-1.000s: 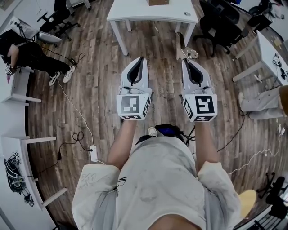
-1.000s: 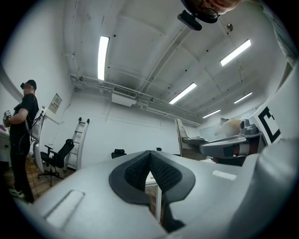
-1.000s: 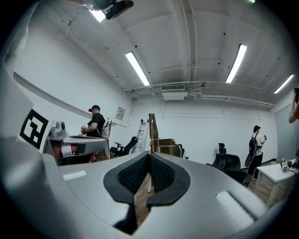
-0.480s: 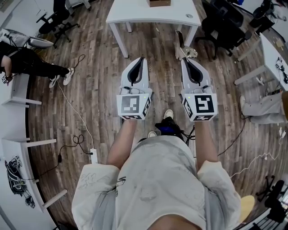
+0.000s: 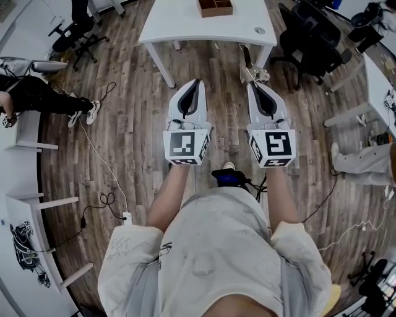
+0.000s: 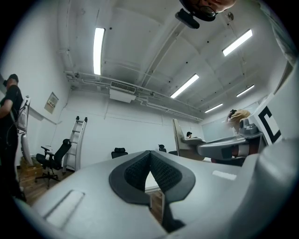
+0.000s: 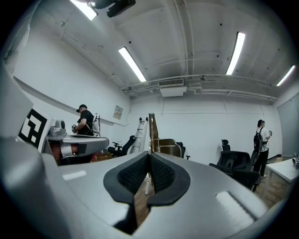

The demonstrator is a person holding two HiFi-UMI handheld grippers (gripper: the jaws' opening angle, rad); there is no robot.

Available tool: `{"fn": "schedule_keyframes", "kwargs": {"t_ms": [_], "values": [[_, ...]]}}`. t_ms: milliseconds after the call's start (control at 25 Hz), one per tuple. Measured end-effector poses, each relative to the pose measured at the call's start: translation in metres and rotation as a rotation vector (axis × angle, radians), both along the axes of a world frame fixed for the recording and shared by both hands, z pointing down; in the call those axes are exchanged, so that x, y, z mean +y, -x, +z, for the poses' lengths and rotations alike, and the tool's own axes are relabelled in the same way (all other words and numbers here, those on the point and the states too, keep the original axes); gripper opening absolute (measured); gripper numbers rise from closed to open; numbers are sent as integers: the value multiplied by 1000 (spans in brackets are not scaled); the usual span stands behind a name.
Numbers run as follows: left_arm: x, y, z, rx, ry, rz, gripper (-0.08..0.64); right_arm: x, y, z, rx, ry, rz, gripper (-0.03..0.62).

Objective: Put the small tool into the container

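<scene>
Right gripper [image 5: 253, 85] pinches the tool [image 5: 249, 62], left gripper [image 5: 196, 81] jaws pressed together empty, and the box [image 5: 215, 8] on the table [image 5: 179, 25] has unclear contents.

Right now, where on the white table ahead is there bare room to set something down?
The white table is bare left of the brown container and along its near edge. The right corner has a small round fitting; black chairs crowd that side.
</scene>
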State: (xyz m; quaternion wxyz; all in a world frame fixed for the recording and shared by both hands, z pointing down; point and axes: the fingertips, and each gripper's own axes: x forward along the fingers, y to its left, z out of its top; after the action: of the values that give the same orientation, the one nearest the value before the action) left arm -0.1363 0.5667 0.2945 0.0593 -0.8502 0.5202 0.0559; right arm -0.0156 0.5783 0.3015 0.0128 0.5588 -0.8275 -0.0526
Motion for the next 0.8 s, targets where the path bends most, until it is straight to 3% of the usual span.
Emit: {"fn": "schedule_keyframes", "kwargs": {"t_ms": [480, 800], "values": [[-155, -125, 3, -24, 2, -16, -1, -160, -121, 10, -34, 15, -28, 8], [-218, -174, 8, -37, 2, -28, -2, -226, -169, 19, -53, 21, -46, 8]]}}
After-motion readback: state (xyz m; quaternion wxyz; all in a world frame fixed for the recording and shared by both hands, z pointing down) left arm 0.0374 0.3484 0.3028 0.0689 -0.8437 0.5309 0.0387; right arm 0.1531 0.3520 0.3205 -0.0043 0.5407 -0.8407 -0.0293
